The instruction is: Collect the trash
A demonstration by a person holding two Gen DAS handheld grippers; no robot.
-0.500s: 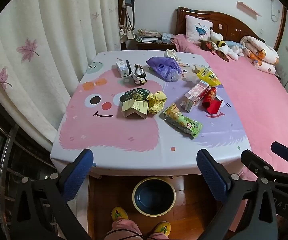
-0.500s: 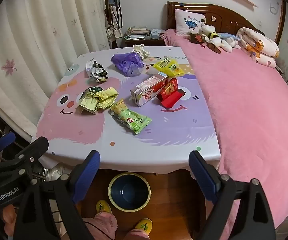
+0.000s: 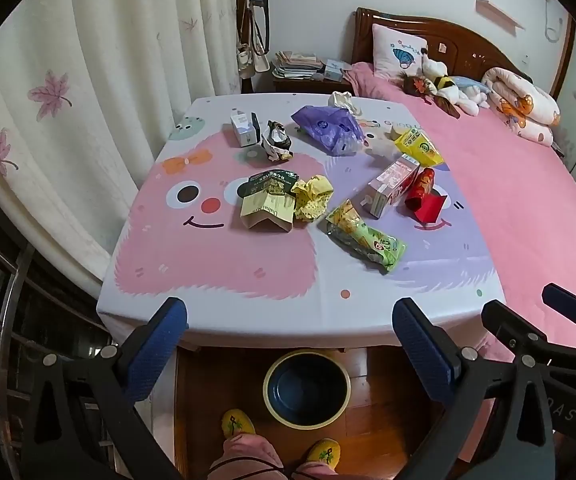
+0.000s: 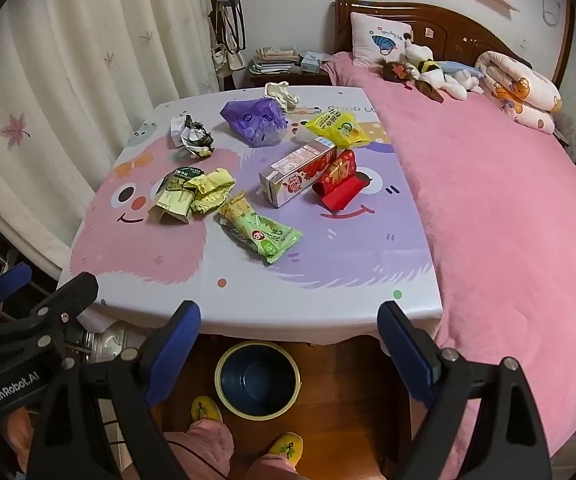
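Nothing has shifted since a moment ago: left tool (image 3: 290, 344) and right tool (image 4: 290, 344) both hover spread wide and empty. Wrappers like the green snack packet (image 4: 261, 234) litter the worktop (image 4: 328, 300); bin (image 4: 256, 378) below looks empty, everything left.

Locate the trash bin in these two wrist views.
In both views the trash bin stands on the wooden floor at bottom centre, just below the table edge, beyond the person's yellow slippers.
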